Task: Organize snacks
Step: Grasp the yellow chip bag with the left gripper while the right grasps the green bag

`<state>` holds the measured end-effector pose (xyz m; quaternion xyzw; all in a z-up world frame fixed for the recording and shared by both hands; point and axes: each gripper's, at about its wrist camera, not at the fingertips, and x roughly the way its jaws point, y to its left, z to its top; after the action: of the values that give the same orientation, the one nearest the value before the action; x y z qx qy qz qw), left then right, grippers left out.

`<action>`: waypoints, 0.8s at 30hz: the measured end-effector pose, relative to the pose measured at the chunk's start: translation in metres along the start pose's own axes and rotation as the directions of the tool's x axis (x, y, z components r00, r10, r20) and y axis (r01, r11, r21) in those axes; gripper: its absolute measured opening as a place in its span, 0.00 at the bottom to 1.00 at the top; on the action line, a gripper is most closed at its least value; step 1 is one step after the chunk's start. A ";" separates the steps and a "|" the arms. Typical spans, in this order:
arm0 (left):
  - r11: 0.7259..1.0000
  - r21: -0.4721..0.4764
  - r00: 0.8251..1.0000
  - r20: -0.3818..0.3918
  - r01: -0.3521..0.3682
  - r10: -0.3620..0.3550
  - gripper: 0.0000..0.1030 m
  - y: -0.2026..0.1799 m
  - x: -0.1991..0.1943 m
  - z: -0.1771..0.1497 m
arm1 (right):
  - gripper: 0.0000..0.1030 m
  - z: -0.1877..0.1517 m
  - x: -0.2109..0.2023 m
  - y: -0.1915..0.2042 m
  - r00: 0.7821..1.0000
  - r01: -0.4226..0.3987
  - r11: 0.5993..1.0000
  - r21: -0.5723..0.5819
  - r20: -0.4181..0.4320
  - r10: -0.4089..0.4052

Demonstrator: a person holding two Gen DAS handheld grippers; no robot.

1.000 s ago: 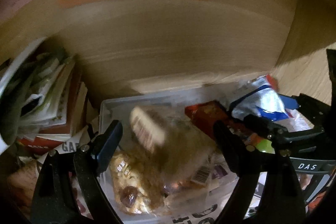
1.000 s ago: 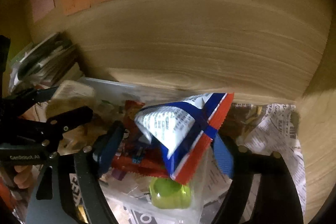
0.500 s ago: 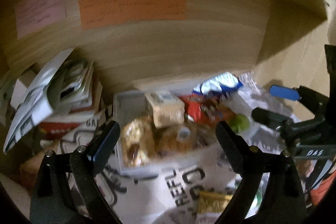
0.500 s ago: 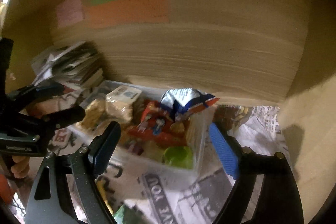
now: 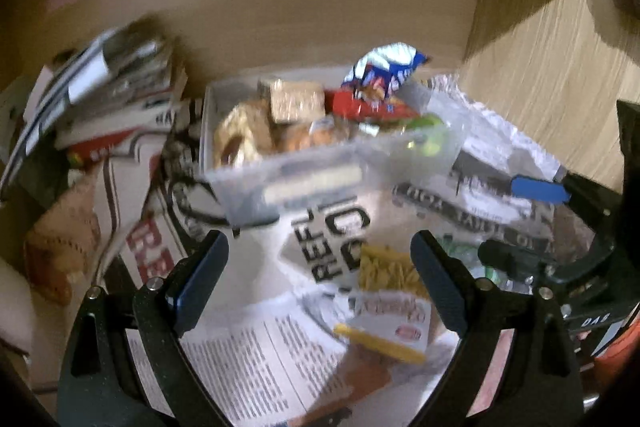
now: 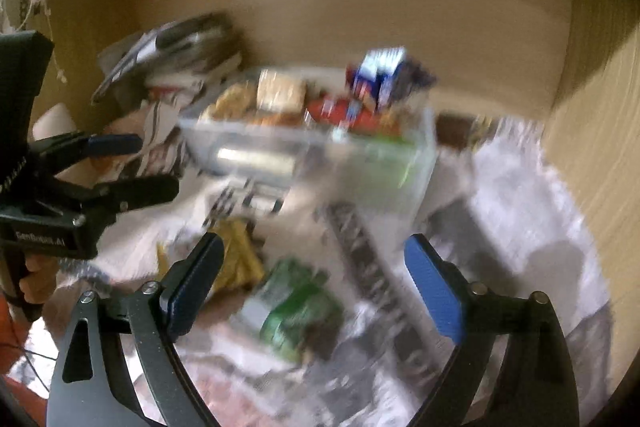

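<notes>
On the newspapered shelf [image 5: 280, 359], the yellow packet [image 5: 390, 273] is lying just ahead of the left tool [image 5: 320, 281], nearer than the right tool [image 6: 314, 275], both gaping wide, holding nothing.

Home shelf: newspaper lining [image 5: 340, 251], stacked magazines [image 5: 108, 83]

Both grippers [image 5: 320, 283] [image 6: 312, 275] back, jaws wider — empty

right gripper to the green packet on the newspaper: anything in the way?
Nothing visible. The right gripper is open and empty, and the green packet lies bare on the newspaper just ahead of the jaws. The yellow packet sits beside it to the left, not over it.
</notes>
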<state>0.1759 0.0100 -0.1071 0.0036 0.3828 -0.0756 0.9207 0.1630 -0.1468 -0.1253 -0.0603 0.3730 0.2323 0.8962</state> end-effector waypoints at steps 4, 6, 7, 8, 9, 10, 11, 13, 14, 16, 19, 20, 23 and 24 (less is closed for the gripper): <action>1.000 -0.018 1.000 -0.027 0.012 -0.013 0.91 -0.001 0.003 -0.016 | 0.87 -0.013 0.018 0.000 0.997 0.007 1.000 0.017 -0.071 -0.006; 1.000 -0.018 0.999 -0.032 0.012 -0.013 0.91 -0.002 0.004 -0.020 | 0.80 -0.015 0.025 -0.005 0.995 -0.007 0.999 0.039 -0.102 0.011; 1.000 -0.016 0.999 -0.035 0.016 -0.016 0.91 -0.004 0.005 -0.023 | 0.76 -0.016 0.026 -0.008 0.993 -0.026 0.998 0.054 -0.113 0.032; 1.000 -0.014 0.999 -0.039 0.019 -0.020 0.91 -0.006 0.006 -0.024 | 0.72 -0.019 0.027 -0.010 0.991 -0.043 0.996 0.072 -0.120 0.052; 1.000 -0.011 0.999 -0.044 0.023 -0.023 0.91 -0.008 0.007 -0.025 | 0.69 -0.021 0.027 -0.012 0.990 -0.051 0.995 0.083 -0.126 0.061; 0.999 -0.007 0.998 -0.050 0.032 -0.032 0.91 -0.011 0.009 -0.027 | 0.64 -0.023 0.025 -0.013 0.991 -0.045 0.996 0.078 -0.121 0.054; 0.999 -0.003 0.998 -0.053 0.036 -0.036 0.91 -0.013 0.010 -0.028 | 0.57 -0.024 0.024 -0.013 0.992 -0.037 0.997 0.071 -0.119 0.045; 0.999 0.006 0.997 -0.070 0.046 -0.045 0.91 -0.019 0.016 -0.030 | 0.48 -0.027 0.020 -0.015 0.992 -0.035 0.997 0.067 -0.117 0.042; 0.998 0.010 0.995 -0.081 0.055 -0.054 0.91 -0.021 0.019 -0.031 | 0.43 -0.027 0.019 -0.016 0.993 -0.035 0.997 0.072 -0.113 0.043; 0.998 0.010 0.992 -0.107 0.067 -0.066 0.91 -0.026 0.028 -0.032 | 0.43 -0.029 0.017 -0.019 0.993 -0.038 0.996 0.079 -0.106 0.047; 0.996 0.006 0.987 -0.135 0.089 -0.087 0.90 -0.032 0.038 -0.035 | 0.43 -0.029 0.015 -0.021 0.995 -0.028 0.996 0.081 -0.094 0.036; 0.996 0.005 0.986 -0.138 0.093 -0.092 0.90 -0.033 0.040 -0.036 | 0.43 -0.029 0.014 -0.021 0.995 -0.030 0.996 0.085 -0.089 0.038; 0.993 -0.009 0.982 -0.151 0.114 -0.114 0.75 -0.036 0.047 -0.039 | 0.43 -0.027 0.010 -0.025 0.996 -0.036 0.995 0.095 -0.073 0.043; 0.994 -0.012 0.981 -0.160 0.110 -0.111 0.69 -0.036 0.049 -0.040 | 0.43 -0.027 0.009 -0.025 0.997 -0.037 0.995 0.098 -0.068 0.044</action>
<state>0.1767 -0.0298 -0.1680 -0.0128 0.4552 -0.1255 0.8814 0.1628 -0.1733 -0.1519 -0.0175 0.4162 0.2299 0.8796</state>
